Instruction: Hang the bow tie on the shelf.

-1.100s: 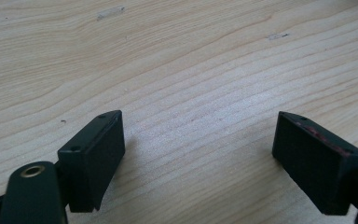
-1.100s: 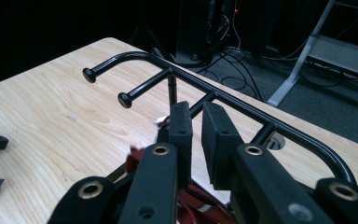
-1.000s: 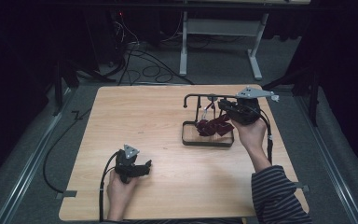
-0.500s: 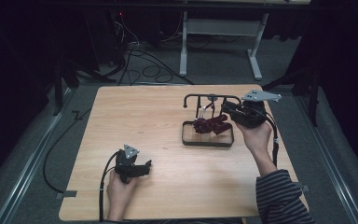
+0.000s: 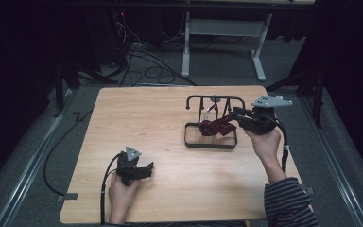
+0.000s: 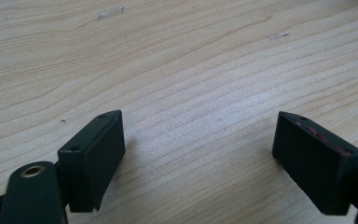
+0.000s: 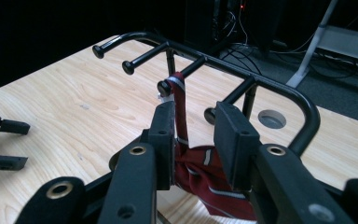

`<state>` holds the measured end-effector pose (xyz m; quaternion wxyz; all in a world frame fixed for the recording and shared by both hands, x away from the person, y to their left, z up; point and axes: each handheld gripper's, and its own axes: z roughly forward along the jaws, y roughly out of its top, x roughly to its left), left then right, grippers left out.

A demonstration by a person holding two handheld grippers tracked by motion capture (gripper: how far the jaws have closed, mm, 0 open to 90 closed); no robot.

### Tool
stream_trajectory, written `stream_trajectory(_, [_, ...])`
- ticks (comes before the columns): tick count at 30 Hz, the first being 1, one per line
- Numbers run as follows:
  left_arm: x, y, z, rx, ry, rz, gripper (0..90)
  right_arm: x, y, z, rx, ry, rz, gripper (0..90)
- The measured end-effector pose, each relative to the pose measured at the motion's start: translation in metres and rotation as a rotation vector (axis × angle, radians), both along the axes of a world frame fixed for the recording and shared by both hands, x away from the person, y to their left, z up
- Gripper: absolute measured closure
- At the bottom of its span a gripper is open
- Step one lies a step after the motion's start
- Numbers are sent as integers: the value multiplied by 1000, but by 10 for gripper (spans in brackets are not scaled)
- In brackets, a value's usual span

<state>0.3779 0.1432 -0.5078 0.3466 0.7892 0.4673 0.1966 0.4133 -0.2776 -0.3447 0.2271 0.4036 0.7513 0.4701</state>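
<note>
Holding a black two-jaw gripper in each hand, you sit at the light wooden table [image 5: 137, 118]; your right gripper [image 5: 236, 114] is up by the black metal rack with pegs [image 5: 216, 98], which stands on a dark tray base [image 5: 211, 143] on the right half of the table. A dark red cloth strip w/ white stripes [image 5: 216, 127] hangs from one peg & piles up on the base; in the right gripper view the dark red cloth strip [image 7: 181, 108] goes up to a peg tip, right betw. the 2 jaws of the right gripper [image 7: 194, 126]. Those jaws have just been opening; they stand about half open now, w/ the strip in the gap; the left pad looks just beside the cloth, but you can't tell if it touches; no squeeze shows. The bunched part of the cloth sits low, under & behind the jaws.

Your left gripper [image 5: 144, 169] rests near the front left of the table, well apart from the rack; in the left gripper view the left gripper [image 6: 200, 140] has its jaws wide open w/ bare wood betw. them; it holds nothing.
</note>
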Motion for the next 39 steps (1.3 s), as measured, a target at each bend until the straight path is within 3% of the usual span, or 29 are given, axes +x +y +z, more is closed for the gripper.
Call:
stream_trajectory(13, [0, 0, 0, 0, 0, 0, 172, -18, -20, -8, 38, 5, -7, 685])
stream_trajectory(39, [0, 0, 0, 0, 0, 0, 172, -47, -51, -30, 53, 37, -41, 683])
